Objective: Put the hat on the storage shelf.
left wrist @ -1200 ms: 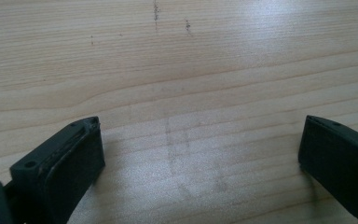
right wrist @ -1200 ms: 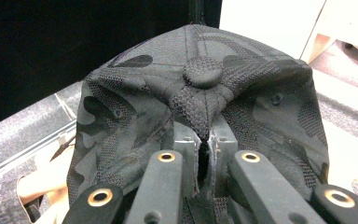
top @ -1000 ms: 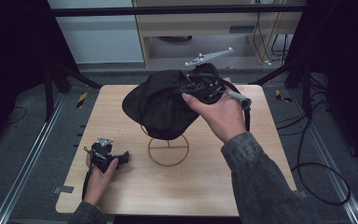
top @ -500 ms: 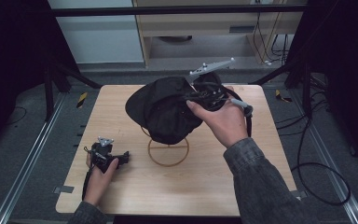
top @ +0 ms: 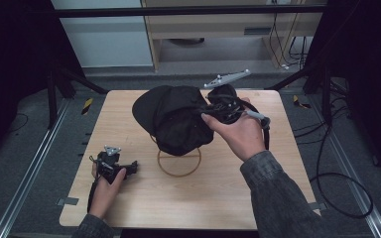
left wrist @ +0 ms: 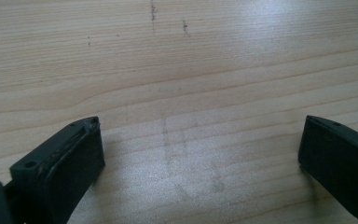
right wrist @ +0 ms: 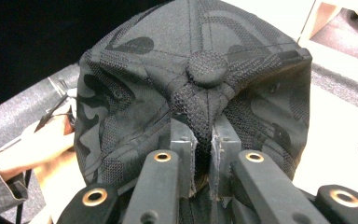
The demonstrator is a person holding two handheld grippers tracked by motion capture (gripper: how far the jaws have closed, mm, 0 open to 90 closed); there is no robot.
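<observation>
A black camouflage-patterned cap (top: pixel 176 119) hangs over the middle of the table, with its crown and top button (right wrist: pixel 206 67) facing the right gripper view. My right gripper (right wrist: pixel 204 135) is shut on a fold of the cap's fabric just below the button; in the high view the right gripper (top: pixel 213 108) sits at the cap's right side. Under the cap stands a gold wire stand, its ring base (top: pixel 178 163) on the table. My left gripper (top: pixel 131 166) rests on the table at the near left, its jaws wide open over bare wood (left wrist: pixel 201 122).
The wooden table (top: pixel 258 198) has free room at the right and front. A cable (top: pixel 337 183) trails off the right edge to the floor. Metal frame rails (top: pixel 30 168) run beside the table. A shelf unit (top: pixel 228 29) stands behind it.
My right hand has brought the cap down a little over the stand, so the stand's stem is now covered. The left gripper has stayed still.
</observation>
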